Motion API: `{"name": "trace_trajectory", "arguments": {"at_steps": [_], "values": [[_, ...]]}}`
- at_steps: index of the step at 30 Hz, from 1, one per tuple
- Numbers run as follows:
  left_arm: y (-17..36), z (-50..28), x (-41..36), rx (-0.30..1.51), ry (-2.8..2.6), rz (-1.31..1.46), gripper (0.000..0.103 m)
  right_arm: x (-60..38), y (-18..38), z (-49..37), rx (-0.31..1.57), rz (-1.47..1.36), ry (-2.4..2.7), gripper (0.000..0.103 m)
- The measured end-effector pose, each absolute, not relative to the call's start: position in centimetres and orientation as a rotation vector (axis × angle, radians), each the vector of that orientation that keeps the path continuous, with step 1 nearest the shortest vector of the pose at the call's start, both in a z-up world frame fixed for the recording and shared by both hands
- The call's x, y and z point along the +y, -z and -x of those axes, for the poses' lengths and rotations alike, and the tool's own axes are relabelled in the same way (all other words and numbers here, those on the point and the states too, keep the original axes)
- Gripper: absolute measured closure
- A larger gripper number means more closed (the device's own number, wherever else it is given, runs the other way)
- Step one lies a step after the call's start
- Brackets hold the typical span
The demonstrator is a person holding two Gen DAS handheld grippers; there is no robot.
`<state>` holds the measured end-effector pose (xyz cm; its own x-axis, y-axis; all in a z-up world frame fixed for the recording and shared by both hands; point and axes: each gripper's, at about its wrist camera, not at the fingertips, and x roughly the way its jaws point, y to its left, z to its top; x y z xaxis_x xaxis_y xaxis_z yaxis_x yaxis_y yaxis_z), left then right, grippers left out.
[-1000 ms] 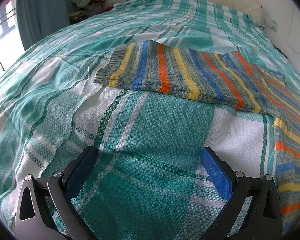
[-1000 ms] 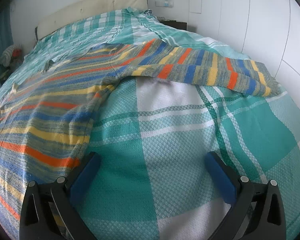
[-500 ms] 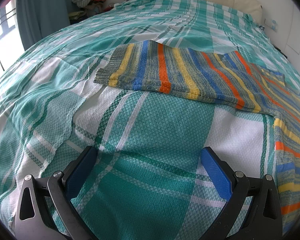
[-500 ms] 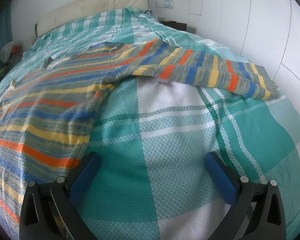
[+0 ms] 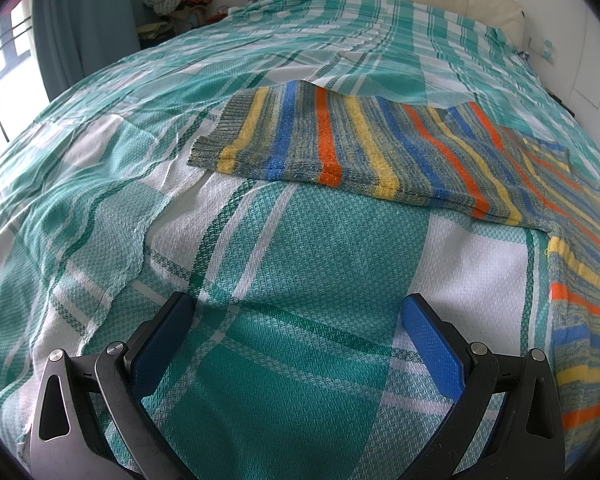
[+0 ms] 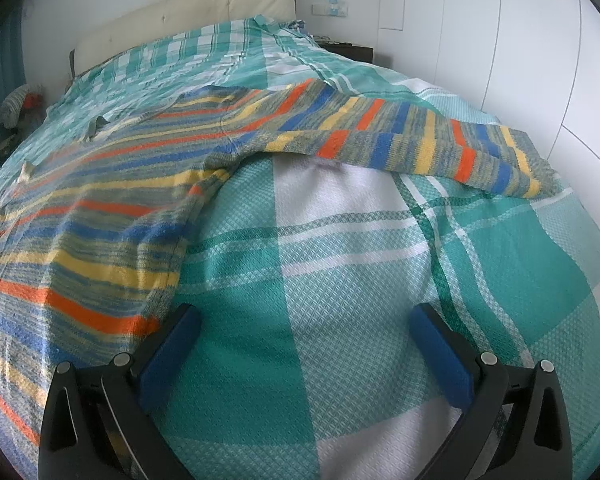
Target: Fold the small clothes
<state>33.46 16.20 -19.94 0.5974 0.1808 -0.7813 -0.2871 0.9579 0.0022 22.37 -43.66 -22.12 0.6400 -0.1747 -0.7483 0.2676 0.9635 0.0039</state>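
Nearest, the left gripper (image 5: 296, 332) and right gripper (image 6: 304, 344) hover over the bed (image 5: 308, 248) with fingers (image 5: 432, 340) spread wide and empty, likely poised to take hold. Beyond them the striped sweater (image 6: 100, 208) lies flat and unfolded, one sleeve (image 5: 308, 140) stretched left, the other sleeve (image 6: 420, 140) right, laid out for folding. Farthest stands the headboard (image 6: 180, 16).
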Motion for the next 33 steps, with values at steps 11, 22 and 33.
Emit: {"name": "trace_trajectory", "arguments": {"at_steps": [11, 22, 33], "values": [[19.9, -33.5, 16.2, 0.890, -0.272, 0.128, 0.000, -43.9, 22.1, -22.2, 0.830, -0.134, 0.244, 0.000], [19.9, -33.5, 16.2, 0.890, -0.273, 0.128, 0.000, -44.2, 21.9, -22.2, 0.833, -0.139, 0.240, 0.000], [19.9, -33.5, 16.1, 0.890, -0.273, 0.128, 0.000, -45.0, 21.6, -21.5, 0.814, -0.187, 0.207, 0.000]]}}
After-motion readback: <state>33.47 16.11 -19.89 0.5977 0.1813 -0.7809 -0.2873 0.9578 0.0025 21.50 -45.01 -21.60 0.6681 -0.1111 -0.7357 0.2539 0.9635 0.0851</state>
